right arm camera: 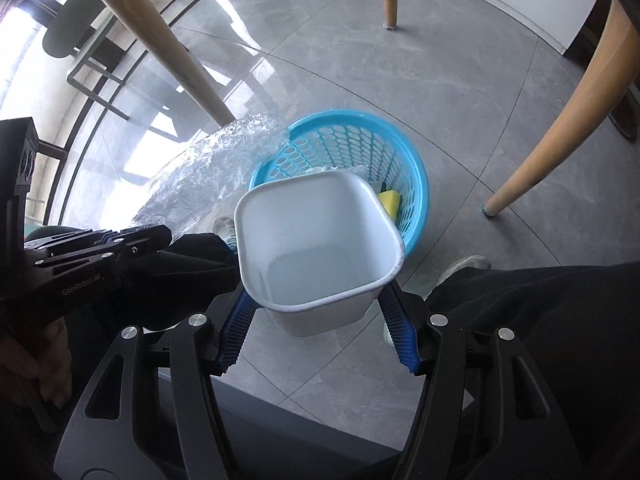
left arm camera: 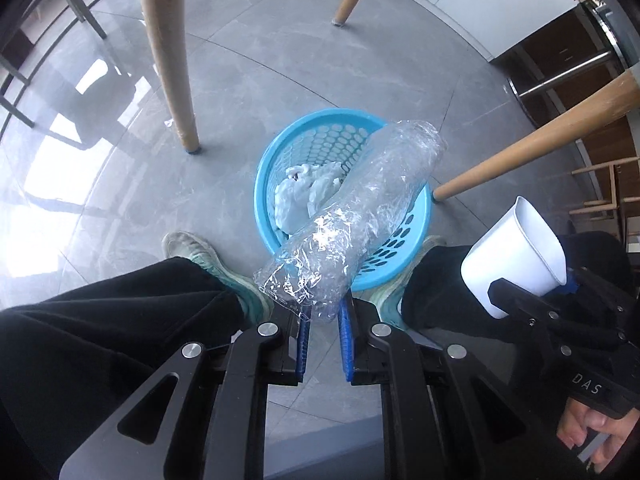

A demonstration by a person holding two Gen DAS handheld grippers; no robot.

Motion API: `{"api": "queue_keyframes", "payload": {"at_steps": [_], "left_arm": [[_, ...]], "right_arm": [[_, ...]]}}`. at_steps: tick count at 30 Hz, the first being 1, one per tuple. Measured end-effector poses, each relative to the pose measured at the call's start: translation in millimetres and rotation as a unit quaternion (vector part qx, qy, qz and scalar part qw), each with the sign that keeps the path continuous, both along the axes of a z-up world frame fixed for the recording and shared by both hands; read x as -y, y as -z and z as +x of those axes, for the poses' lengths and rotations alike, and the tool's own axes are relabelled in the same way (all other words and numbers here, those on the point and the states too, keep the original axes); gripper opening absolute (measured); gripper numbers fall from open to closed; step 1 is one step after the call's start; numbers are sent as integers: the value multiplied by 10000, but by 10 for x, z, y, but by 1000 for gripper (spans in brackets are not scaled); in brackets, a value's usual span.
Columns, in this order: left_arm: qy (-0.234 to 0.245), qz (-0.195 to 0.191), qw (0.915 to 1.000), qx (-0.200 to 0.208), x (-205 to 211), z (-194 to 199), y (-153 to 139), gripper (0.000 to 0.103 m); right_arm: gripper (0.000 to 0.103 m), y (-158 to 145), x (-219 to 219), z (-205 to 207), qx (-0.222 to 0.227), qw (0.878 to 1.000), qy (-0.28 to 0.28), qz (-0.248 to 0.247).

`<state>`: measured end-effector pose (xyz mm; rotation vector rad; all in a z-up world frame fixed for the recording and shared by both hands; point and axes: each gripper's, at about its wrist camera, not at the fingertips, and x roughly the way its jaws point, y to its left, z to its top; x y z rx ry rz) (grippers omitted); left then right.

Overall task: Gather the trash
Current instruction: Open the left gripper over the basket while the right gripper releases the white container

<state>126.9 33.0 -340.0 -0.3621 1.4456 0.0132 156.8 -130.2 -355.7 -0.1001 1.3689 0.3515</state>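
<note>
My left gripper (left arm camera: 323,316) is shut on a crushed clear plastic bottle (left arm camera: 356,208), held above a blue perforated basket (left arm camera: 296,136) on the floor. Crumpled white paper (left arm camera: 304,192) lies in the basket. My right gripper (right arm camera: 316,308) is shut on a squashed white paper cup (right arm camera: 316,248), held above the near rim of the basket (right arm camera: 416,184). A yellow piece (right arm camera: 390,202) lies inside the basket. The bottle also shows in the right wrist view (right arm camera: 208,168), and the cup in the left wrist view (left arm camera: 516,252).
Wooden table legs (left arm camera: 168,52) (left arm camera: 536,148) (right arm camera: 560,128) stand around the basket on the grey tiled floor (left arm camera: 280,64). The person's black-trousered legs and pale shoes (left arm camera: 200,248) flank the basket. A dark cabinet (left arm camera: 560,64) stands at the right.
</note>
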Motion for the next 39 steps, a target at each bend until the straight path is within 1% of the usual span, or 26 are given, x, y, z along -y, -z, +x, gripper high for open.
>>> {"api": "queue_keyframes", "payload": {"at_steps": [4, 5, 6, 7, 8, 9, 10, 12, 14, 16, 17, 18, 20, 24, 27, 30, 33, 39], "left_arm": [[166, 245, 9995, 138, 77, 133, 22, 13], [154, 298, 9992, 211, 70, 172, 38, 17], [192, 361, 9985, 364, 74, 206, 38, 29], [270, 462, 9973, 502, 83, 227, 42, 38], [310, 553, 9961, 613, 71, 246, 74, 47], [333, 551, 9957, 670, 55, 239, 100, 46], [319, 502, 9961, 651, 34, 237, 137, 46], [256, 448, 9969, 597, -16, 191, 111, 45], [204, 425, 9967, 654, -55, 102, -8, 45], [184, 448, 9965, 685, -68, 11, -140, 50], [206, 493, 9960, 713, -60, -55, -215, 57], [233, 498, 9954, 787, -50, -120, -281, 67], [294, 495, 9946, 859, -25, -237, -378, 80], [334, 470, 9932, 1009, -21, -376, -532, 91], [347, 469, 9923, 1092, -9, -414, -592, 97], [366, 450, 9919, 1128, 28, -451, -569, 97], [373, 477, 9918, 1125, 34, -462, -558, 97], [339, 488, 9927, 1051, 28, -448, -516, 97]], "right_arm": [[57, 138, 17, 198, -199, 9996, 184, 93], [58, 160, 21, 237, -238, 9993, 232, 141], [58, 178, 51, 294, -246, 9991, 296, 201], [68, 176, 83, 351, -201, 9989, 339, 236], [81, 195, 96, 399, -154, 9990, 352, 241], [84, 202, 117, 445, -134, 9989, 384, 244], [84, 208, 145, 465, -157, 9987, 412, 263], [84, 208, 206, 465, -207, 9981, 487, 308], [84, 186, 240, 441, -238, 9976, 522, 394], [85, 101, 254, 396, -170, 9981, 461, 381], [86, 38, 267, 355, -89, 9984, 408, 382], [90, -47, 277, 294, -3, 9985, 343, 417], [94, -190, 290, 180, 139, 9988, 194, 422], [94, -415, 314, -20, 304, 9989, -40, 361], [94, -533, 317, -153, 425, 9984, -246, 263], [94, -637, 285, -264, 590, 9969, -466, 226], [95, -657, 267, -322, 673, 9959, -580, 169], [95, -634, 248, -320, 637, 9956, -675, 160]]}}
